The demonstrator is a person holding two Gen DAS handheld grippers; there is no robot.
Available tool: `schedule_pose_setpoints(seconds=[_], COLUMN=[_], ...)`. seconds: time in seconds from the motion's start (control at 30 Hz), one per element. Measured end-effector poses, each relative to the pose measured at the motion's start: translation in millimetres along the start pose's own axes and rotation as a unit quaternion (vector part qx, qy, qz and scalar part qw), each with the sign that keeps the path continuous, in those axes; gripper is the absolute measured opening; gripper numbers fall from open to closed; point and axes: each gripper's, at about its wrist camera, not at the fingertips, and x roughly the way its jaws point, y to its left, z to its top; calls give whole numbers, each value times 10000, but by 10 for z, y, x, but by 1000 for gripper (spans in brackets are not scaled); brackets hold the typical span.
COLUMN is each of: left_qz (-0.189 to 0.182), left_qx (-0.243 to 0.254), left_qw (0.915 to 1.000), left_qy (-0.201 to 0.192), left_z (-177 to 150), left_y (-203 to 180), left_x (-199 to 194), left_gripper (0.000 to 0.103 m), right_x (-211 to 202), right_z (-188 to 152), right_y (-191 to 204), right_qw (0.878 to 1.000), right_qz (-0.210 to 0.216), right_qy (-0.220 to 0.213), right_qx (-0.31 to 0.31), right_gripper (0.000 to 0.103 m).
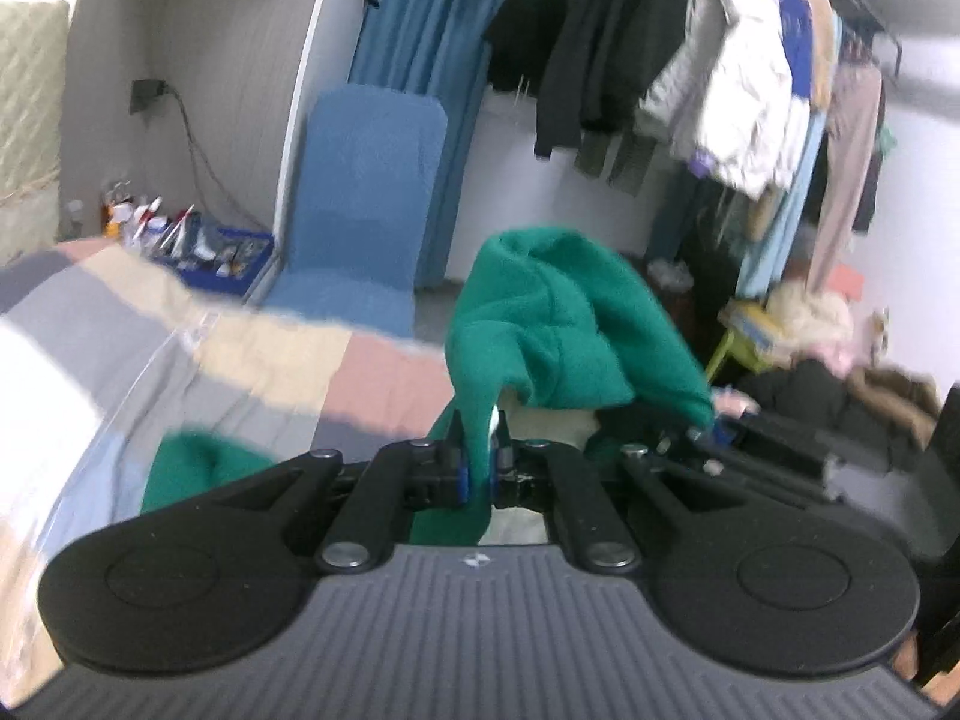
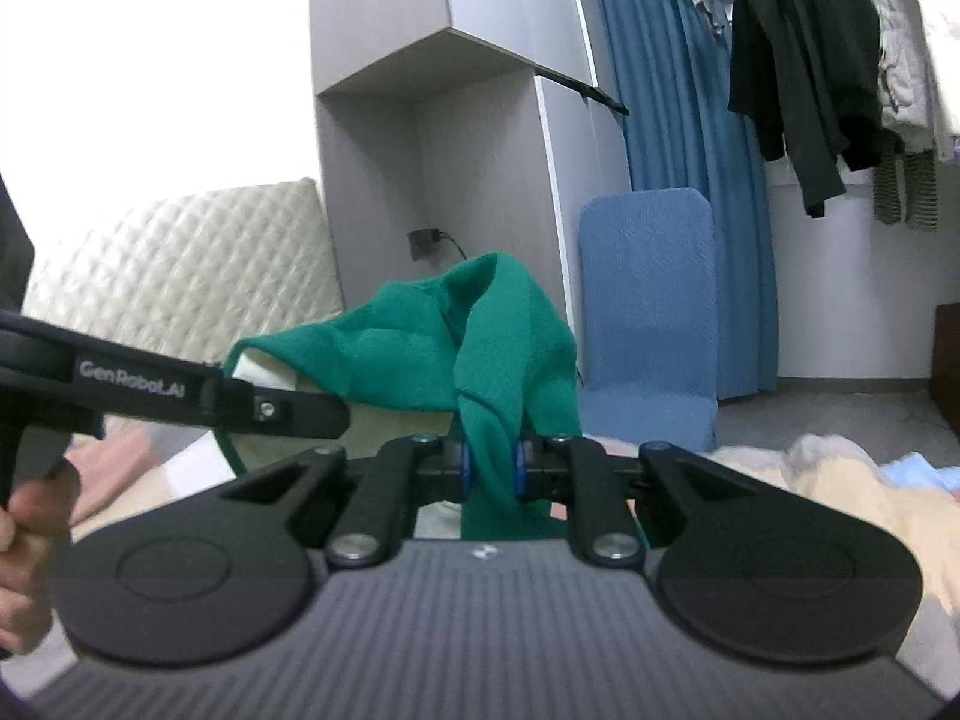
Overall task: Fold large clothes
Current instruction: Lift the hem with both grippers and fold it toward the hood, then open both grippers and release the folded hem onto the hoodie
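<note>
A green fleece garment (image 1: 540, 324) with a pale lining hangs in the air between both grippers. My left gripper (image 1: 478, 468) is shut on a bunched edge of it, which rises in a fold above the jaws. More green cloth (image 1: 192, 468) trails low on the left over the bed. In the right wrist view my right gripper (image 2: 492, 468) is shut on a thick twist of the same green garment (image 2: 480, 336). The left gripper's black body (image 2: 180, 396) and the hand (image 2: 24, 534) that holds it show at the left edge there.
A bed with a blocked pastel cover (image 1: 252, 348) lies below. A blue folding chair (image 1: 366, 192) and blue curtain (image 1: 420, 18) stand behind. Clothes hang on a rack (image 1: 750, 90) at the right, with piled garments (image 1: 840, 384) on the floor. A quilted headboard (image 2: 180, 264) is at the left.
</note>
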Motion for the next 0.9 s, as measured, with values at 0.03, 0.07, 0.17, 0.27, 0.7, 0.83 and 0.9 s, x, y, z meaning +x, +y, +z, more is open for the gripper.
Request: schedule_pose_setpoints(seconds=[0.03,0.07,0.17,0.27,0.7,0.83,0.9], left_qz=[-20,9,111,238,-75,-284,-472], left_qx=[-5,48,74,-127,-595,-783,-911], left_qw=[10000,9999,9996,9984,9938,9949,9938], left_qy=[33,93,263,502,934,563,430], left_z=[-172,-339,-871,-1389,-2240,-2172,-2105], left_y=[-55,-124,-216,-234,8,138,183], left_x=[-133,-250,-507,-652,-699,-924,-994], left_gripper=[6,6,5,5,48,54,56], right_x=[-145,-278,-608,-815,-1073,-1174,-1242], right_z=[-73,-141,-395,-673,-1470,-1381,-1337], right_y=[61,123,300,454,525,462,411], right_qw=[10000,9999,9993,9971,9818,9818,9817], right_qz=[9,17,13,-46,-266,-120,-13], right_qy=[37,91,321,695,1866,1815,1698], right_qx=[-21,-52,-197,-298,240,548,868], right_gripper=[15,15,15,16,23,53,60])
